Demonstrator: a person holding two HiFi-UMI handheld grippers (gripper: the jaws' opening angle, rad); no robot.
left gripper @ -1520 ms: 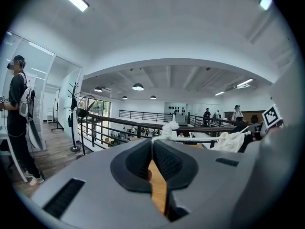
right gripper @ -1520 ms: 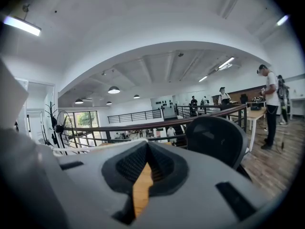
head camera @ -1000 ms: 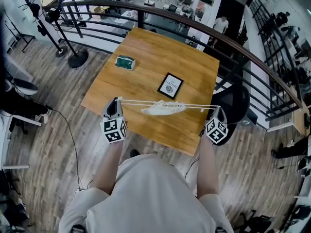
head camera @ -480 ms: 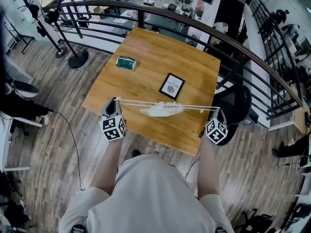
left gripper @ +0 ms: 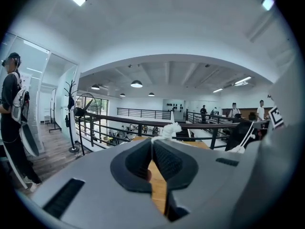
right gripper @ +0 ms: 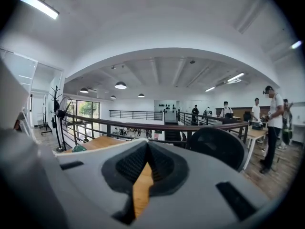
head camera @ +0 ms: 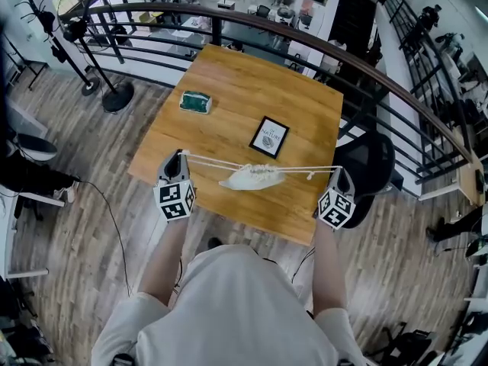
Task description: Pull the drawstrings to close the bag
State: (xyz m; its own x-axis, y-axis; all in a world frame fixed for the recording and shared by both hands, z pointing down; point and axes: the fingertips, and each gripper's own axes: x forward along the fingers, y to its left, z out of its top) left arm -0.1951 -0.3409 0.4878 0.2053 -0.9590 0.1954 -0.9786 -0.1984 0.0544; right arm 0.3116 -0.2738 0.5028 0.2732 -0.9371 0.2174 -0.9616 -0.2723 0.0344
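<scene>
Evenness matters: left gripper (head camera: 181,155) and right gripper (head camera: 338,171), clenched on white cord drawstrings (head camera: 221,162), should draw level and apart to cinch the white cloth bag (head camera: 252,178).

bag (head camera: 252,178) over table (head camera: 229,75) near side, between left gripper (head camera: 181,155) and right gripper (head camera: 341,171) | drawstrings (head camera: 293,168) span the 2 | framed card (head camera: 268,136) behind bag on table | packet (head camera: 195,101) far-left on table | railing (head camera: 217,29) behind table | chair (head camera: 374,158) right of table

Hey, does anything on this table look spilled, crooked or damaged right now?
Nothing stands out. The white bag is bunched at the middle of its taut drawstrings, whose ends the left gripper and right gripper pinch. The framed card lies square to the table, and nothing has spilled.
</scene>
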